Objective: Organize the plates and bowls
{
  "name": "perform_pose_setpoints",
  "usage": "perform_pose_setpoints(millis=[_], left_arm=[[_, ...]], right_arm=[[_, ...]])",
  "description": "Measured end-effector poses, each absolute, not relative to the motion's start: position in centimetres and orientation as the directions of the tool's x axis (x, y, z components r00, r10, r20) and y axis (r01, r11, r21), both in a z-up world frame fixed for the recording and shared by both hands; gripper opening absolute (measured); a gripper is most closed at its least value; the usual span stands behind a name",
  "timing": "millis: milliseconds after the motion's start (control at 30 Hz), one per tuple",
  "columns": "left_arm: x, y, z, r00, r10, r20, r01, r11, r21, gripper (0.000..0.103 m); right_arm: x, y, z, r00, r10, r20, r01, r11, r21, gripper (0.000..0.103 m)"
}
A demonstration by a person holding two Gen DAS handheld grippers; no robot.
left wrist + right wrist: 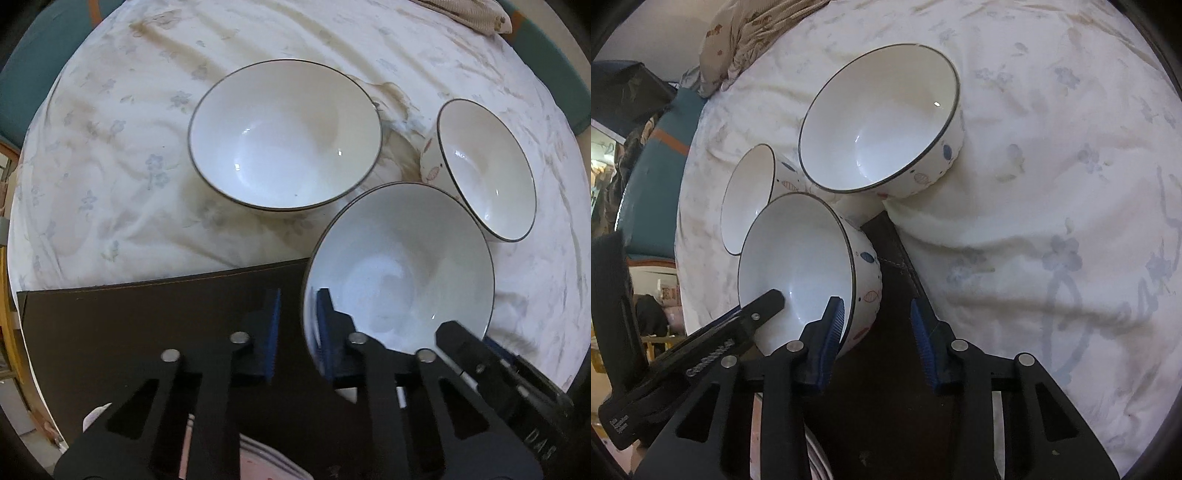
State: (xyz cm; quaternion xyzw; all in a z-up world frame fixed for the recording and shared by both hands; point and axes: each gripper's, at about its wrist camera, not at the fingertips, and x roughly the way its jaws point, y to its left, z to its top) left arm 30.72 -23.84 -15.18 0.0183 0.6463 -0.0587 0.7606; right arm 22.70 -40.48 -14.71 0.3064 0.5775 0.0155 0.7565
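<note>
White bowl rim between spread left tool | right tool spread | dark mat

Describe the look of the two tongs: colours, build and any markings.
The left tongs and right tongs look alike: matte black plates with triangular cut-outs, round silver pivot pins, and blue ribbed pads on the fingers. White lettering, too blurred to read, marks each one's side. No cables or sleeves show.

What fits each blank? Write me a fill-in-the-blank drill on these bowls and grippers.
Including the nearest bowl, ___ bowls are in view.
The left gripper has fingers with ___ pads.
The right gripper is ___, not shut.
Missing words: three; blue; open.
</note>
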Motion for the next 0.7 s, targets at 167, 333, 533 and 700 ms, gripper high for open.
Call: perform_pose_setpoints(millis=[167, 333, 533, 700], left_arm=[[30.6, -25.1, -15.4, 0.166, -0.034, -0.986, 0.15, 0.989, -0.009, 0.012], [30.6, -26.0, -15.2, 0.163, -0.011, -0.987, 0.152, 0.988, 0.014, 0.01], [30.0, -25.8, -14.3, 0.164, -0.001, -0.986, 0.154, 0.988, 0.025, 0.008], [28.9, -24.9, -13.0, 0.18, 0.011, -0.984, 0.136, 0.99, 0.036, 0.009]], right_arm=[[22.8, -40.0, -15.2, 0.312, 0.408, -0.858, 0.306, 0.811, 0.498, 0.027], [23.3, -38.7, -15.7, 0.281, 0.407, -0.869, 0.281, 0.831, 0.48, 0.027], [23.1, -38.7, -15.6, 0.283, 0.409, -0.868, 0.285, 0.828, 0.483, 0.025], [23.1, -38.1, -15.3, 0.28, 0.43, -0.859, 0.269, 0.823, 0.5, 0.025]])
